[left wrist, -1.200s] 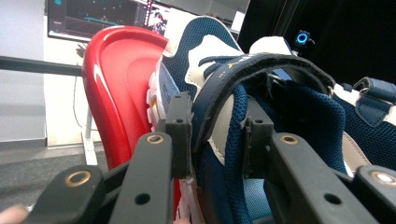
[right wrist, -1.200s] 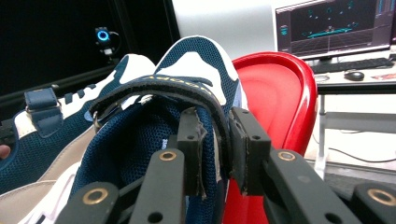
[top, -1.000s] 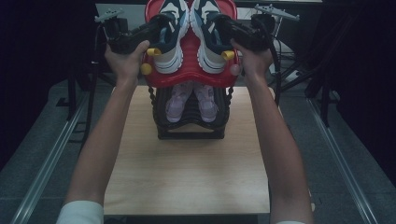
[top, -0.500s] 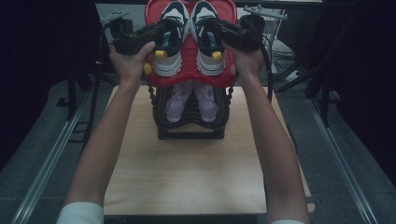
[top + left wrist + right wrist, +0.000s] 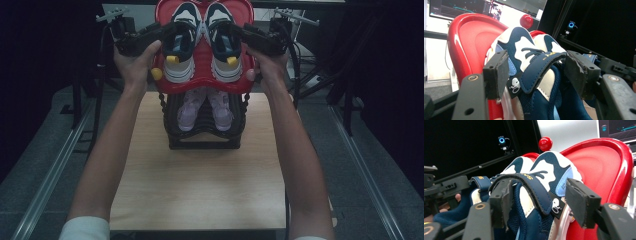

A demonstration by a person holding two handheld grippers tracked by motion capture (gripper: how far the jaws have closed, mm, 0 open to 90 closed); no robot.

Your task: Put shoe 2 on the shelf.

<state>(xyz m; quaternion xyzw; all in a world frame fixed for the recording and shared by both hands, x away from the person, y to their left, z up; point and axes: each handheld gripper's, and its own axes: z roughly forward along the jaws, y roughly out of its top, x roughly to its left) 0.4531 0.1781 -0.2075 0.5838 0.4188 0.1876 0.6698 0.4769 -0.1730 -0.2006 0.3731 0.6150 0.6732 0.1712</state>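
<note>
A person's two hands each hold a black two-jaw gripper up at the top shelf of a tall shoe rack. The shelf is a shiny red plastic tray [image 5: 202, 82] with a raised rim, and the rim keeps shoes from sliding off. Two small navy-and-white sneakers sit side by side on it, toes pointing up the slope. The left sneaker [image 5: 181, 47] lies between the jaws of the left gripper [image 5: 534, 71], and the right sneaker [image 5: 223, 47] lies between the jaws of the right gripper [image 5: 540, 197].

Both grippers have just been opening. In the two gripper views the black pads stand a little way off each shoe, with gaps on both sides, so the shoes are let go and rest on the red tray by themselves. The blue strap on each shoe lies across the middle, right where the pads were.

Lower down, a pair of pale pink sneakers [image 5: 205, 107] sits on a black shelf [image 5: 202, 137] of the same rack. The rack stands on a light wooden table [image 5: 200, 185]. It looks like the job of setting the pair on top is nearly finished
</note>
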